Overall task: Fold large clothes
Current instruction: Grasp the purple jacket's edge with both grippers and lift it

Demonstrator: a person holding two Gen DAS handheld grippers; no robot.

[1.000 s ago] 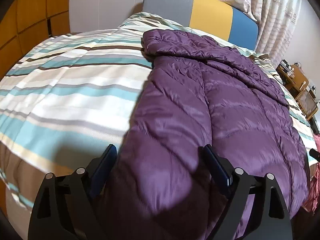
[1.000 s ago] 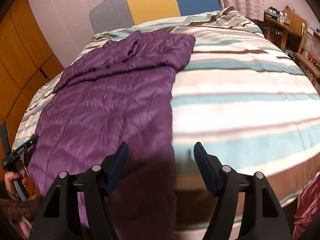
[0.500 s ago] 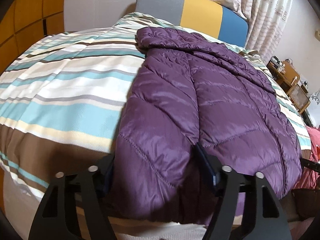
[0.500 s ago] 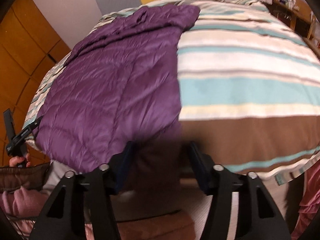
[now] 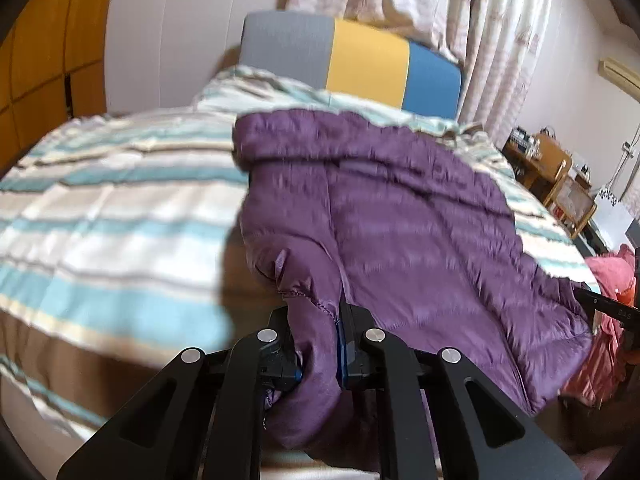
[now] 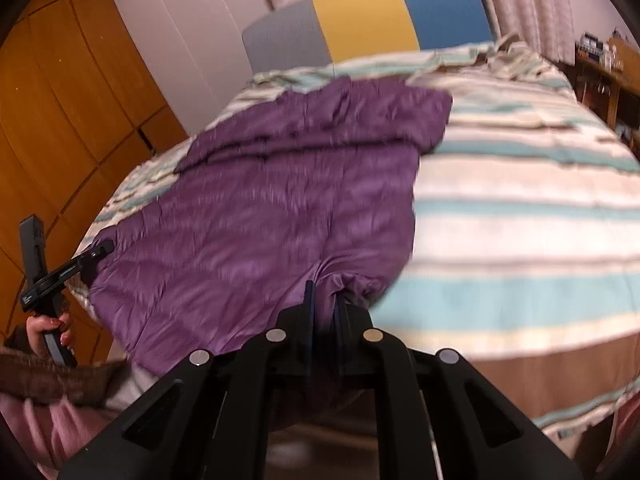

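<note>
Motion blur smears the purple jacket (image 5: 400,216) and striped bedspread (image 5: 120,216); its hem vanishes behind the left tool (image 5: 318,344), desk clutter (image 5: 528,140) at three o'clock too small to read, right tool (image 6: 324,312) hiding the near corner

A: Left wrist view?
B: Low at the bed's (image 5: 100,216) foot edge, close, facing the headboard (image 5: 352,64), left of the purple jacket (image 5: 400,220).
A: Right wrist view?
B: Same edge, jacket's right. Both share jacket, bedcover, headboard.
</note>
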